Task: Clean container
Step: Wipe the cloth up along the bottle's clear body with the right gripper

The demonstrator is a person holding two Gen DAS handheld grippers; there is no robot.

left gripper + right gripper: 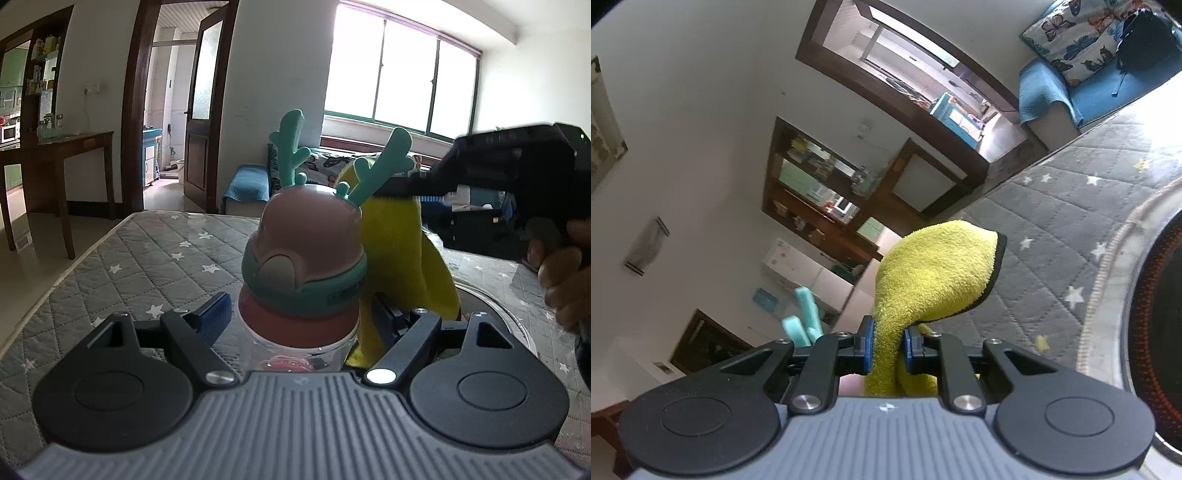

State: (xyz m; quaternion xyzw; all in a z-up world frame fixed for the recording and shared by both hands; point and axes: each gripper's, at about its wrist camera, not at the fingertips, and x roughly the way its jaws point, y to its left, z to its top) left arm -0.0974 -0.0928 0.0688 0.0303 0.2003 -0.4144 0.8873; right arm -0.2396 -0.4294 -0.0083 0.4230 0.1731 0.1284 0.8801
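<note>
A clear bottle with a pink lid [310,236] and teal antlers stands upright between my left gripper's [299,317] blue pads, which are shut on its neck above the quilted mattress. My right gripper [888,349] is shut on a yellow-green cloth [934,273]. In the left wrist view the cloth [399,251] hangs against the bottle's right side, with the right gripper [417,186] above it by the right antler. One teal antler [807,321] shows at the left of the right wrist view.
A grey star-patterned quilted mattress [147,258] lies under both grippers. A round metal-rimmed basin [1123,295] with a dark inside sits at the right. A blue sofa [247,186], a wooden table [59,147] and a doorway lie beyond.
</note>
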